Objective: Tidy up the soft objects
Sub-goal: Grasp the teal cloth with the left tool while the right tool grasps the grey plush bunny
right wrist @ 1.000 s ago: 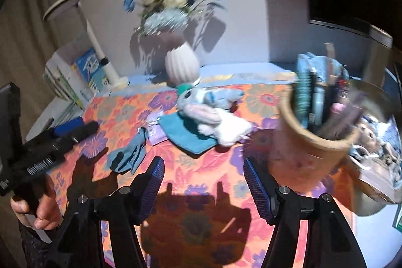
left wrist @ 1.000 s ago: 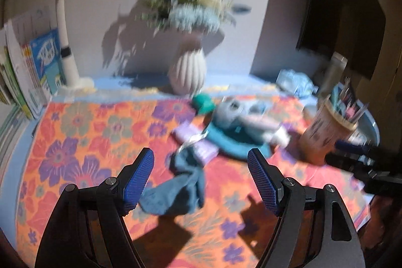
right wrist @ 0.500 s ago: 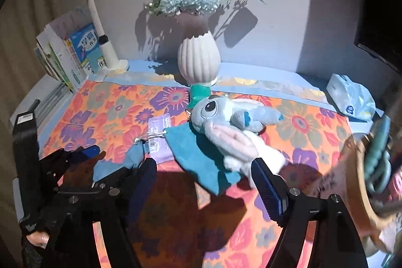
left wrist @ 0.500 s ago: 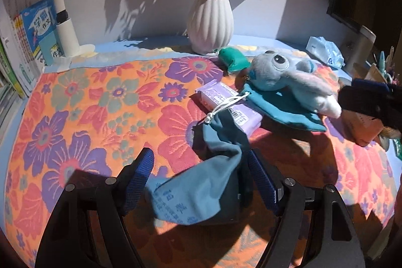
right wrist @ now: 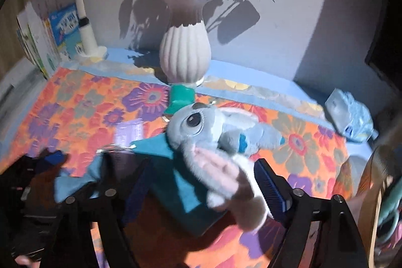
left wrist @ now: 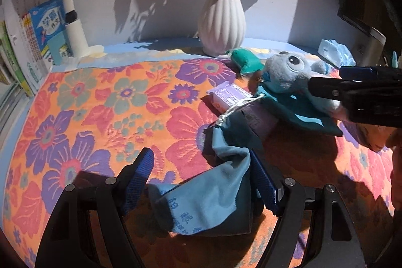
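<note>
Left wrist: left hand-held gripper (left wrist: 201,178) agape astride blue pouch (left wrist: 208,195); right hand-held gripper (right wrist: 201,181) opening around plush (right wrist: 221,142).

Left claw (left wrist: 201,182) is pointing steeply down, jaws standing wide, nothing pinched. Right claw (right wrist: 201,182) is angling down too, jaws opening, pads not pressing on anything. The right claw is showing far right of the left one, fingers pointing across.
</note>
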Motion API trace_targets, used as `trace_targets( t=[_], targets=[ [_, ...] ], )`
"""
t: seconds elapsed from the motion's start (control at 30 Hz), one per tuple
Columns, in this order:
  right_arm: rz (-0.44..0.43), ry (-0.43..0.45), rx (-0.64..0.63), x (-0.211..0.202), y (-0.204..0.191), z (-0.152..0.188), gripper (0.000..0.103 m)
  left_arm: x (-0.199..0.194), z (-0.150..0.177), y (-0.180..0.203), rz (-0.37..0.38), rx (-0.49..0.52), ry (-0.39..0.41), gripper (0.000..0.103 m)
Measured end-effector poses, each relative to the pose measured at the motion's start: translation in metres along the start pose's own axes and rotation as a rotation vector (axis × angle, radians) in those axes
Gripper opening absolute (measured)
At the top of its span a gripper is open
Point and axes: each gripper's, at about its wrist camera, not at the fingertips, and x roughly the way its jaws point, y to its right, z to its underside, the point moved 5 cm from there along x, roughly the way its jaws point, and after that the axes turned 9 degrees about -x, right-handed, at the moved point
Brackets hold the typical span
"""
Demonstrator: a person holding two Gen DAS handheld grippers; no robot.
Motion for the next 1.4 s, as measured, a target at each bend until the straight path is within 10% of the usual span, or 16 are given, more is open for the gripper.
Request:
trace_targets(
  t=[0.57,0.7,1.4],
  targets=[
    [0.185,-0.087,-0.2,0.067,-0.009,-0.028,0.086,0.006,0.001,-0.002,0.0,0.001,-0.027,0.075],
    [0.162,-0.067,-0.206,0.065,-0.013,-0.031,0.07,0.007,0.001,-0.004,0.016,-0.01,-0.033,0.075],
    [0.08,0.185,-0.033,-0.081,-0.002,-0.016,0.054,0.004,0.0,-0.014,0.087,-0.08,-0.036,0.075]
  ],
)
